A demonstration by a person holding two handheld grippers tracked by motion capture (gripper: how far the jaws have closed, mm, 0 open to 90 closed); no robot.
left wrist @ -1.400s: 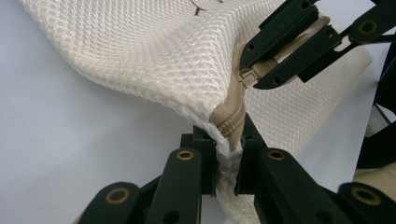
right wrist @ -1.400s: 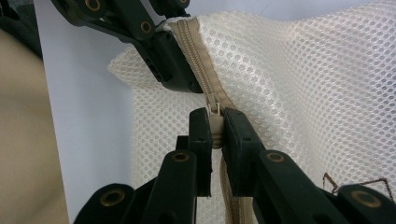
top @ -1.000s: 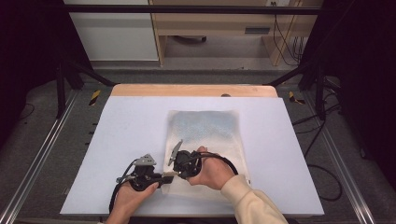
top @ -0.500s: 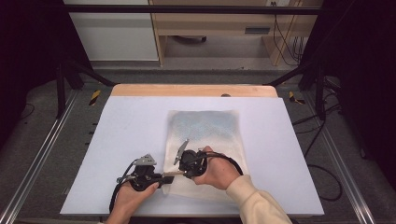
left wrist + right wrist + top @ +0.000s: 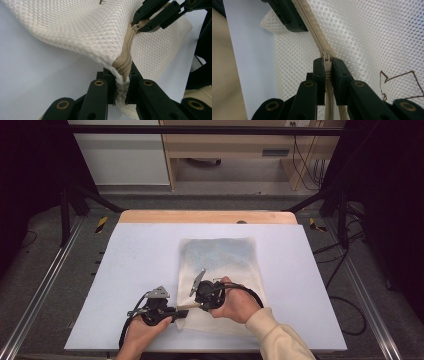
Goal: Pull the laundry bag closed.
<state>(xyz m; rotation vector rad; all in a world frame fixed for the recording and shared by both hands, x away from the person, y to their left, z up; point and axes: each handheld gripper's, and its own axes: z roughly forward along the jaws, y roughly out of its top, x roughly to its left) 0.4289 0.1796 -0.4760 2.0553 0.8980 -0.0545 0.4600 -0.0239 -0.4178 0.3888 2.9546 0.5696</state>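
A white mesh bag (image 5: 220, 262) lies flat on the table, with a beige zipper (image 5: 126, 53) along its near edge. My left gripper (image 5: 121, 75) is shut on the zipper's end at the bag's near-left corner, lifting the mesh a little. My right gripper (image 5: 327, 63) is shut on the zipper pull (image 5: 326, 56), a short way along the zipper from the left one. In the high view the left gripper (image 5: 179, 312) and right gripper (image 5: 196, 304) sit close together at the bag's front-left corner, with a strip of zipper stretched between them.
The bag rests on a white table top (image 5: 130, 265) with a wooden strip (image 5: 200, 216) at its far edge. A brown arrow mark (image 5: 402, 83) is stitched on the mesh. Dark frame rails (image 5: 40, 285) run along both sides of the table.
My right gripper has shifted slightly to the right with the zipper pull, away from the left gripper. The left gripper has stayed where it was.
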